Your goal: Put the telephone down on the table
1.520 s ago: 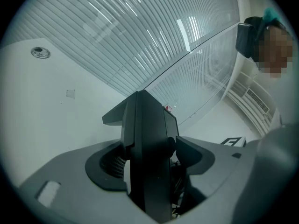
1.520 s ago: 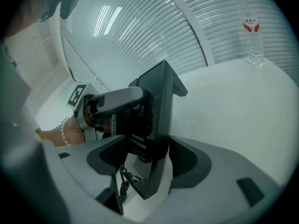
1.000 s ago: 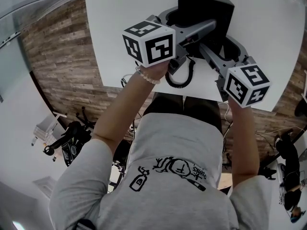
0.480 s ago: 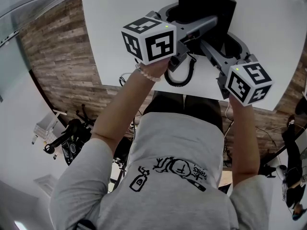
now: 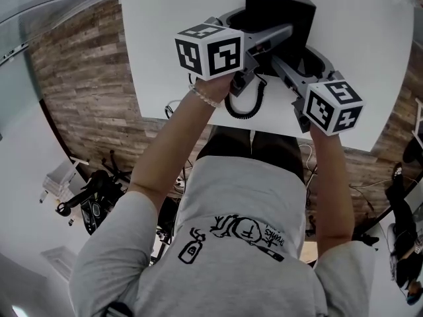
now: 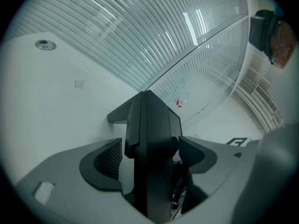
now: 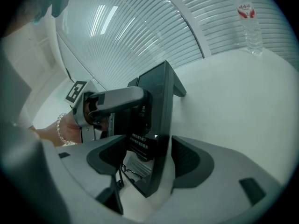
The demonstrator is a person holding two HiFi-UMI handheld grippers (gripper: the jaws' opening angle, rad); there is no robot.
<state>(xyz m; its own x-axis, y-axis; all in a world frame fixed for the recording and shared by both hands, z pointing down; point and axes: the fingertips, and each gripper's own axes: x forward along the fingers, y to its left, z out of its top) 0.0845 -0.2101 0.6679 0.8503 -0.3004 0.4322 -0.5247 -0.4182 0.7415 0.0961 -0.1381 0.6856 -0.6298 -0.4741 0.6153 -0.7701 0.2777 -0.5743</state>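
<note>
The white counter (image 5: 165,45) carries the black telephone (image 5: 281,18), which stands steeply upright near the counter's front edge, its underside label turned toward the person's left. It sits between both pairs of jaws. The left gripper (image 6: 149,160) has just been opening: its jaws are released, with a clear gap beside one pad. The right gripper (image 7: 149,160) also brackets the slab loosely, one pad just beside the telephone's edge and the other well clear of the underside. The coiled cord (image 5: 248,104) loops toward the counter's edge below the grippers. The set-down looks all but finished. The next move probably calls for both grippers to back straight out without nudging the upright slab or snagging the cord.
</note>
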